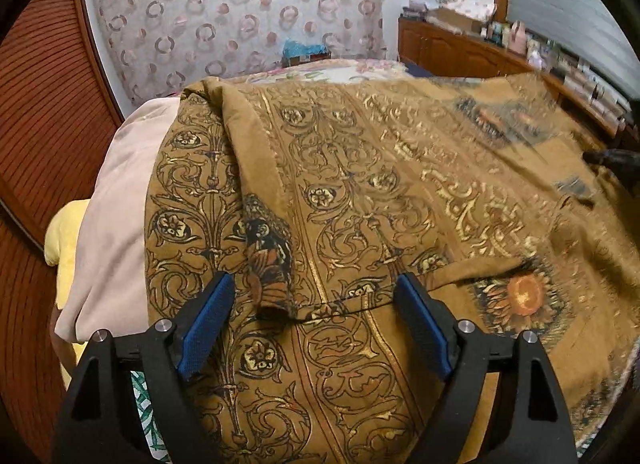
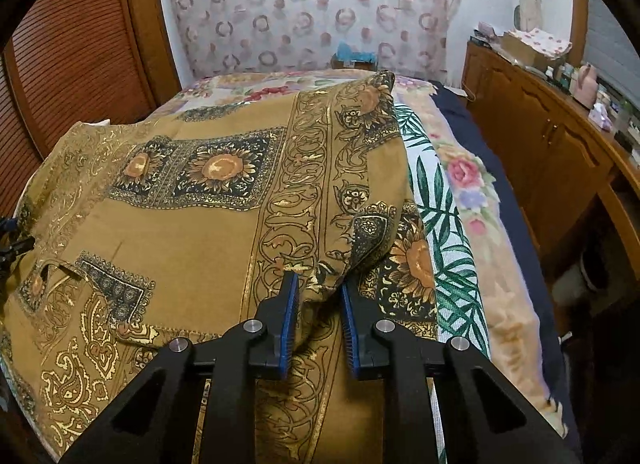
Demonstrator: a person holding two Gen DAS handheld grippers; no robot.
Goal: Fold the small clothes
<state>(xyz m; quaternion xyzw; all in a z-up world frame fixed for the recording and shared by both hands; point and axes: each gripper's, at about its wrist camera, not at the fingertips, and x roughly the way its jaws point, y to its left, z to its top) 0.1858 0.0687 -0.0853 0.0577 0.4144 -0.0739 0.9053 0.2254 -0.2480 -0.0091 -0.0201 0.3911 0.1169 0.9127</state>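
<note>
A mustard-brown garment (image 1: 360, 192) with gold scrollwork and sunflower panels lies spread over the bed. In the left wrist view my left gripper (image 1: 314, 290) is open, its blue pads either side of a folded sleeve edge (image 1: 268, 240), not gripping it. In the right wrist view the same garment (image 2: 192, 232) covers the bed's left part. My right gripper (image 2: 319, 284) has its jaws narrowly apart around a raised fold of the garment's right edge (image 2: 360, 236); the pads look close to the cloth but not clamped.
A pale pink cloth (image 1: 120, 224) and a yellow one (image 1: 64, 232) lie left of the garment. The floral bedspread (image 2: 460, 200) shows on the right. A wooden dresser (image 2: 552, 136) with clutter runs along the right wall. A louvred wooden door (image 2: 72, 48) stands left.
</note>
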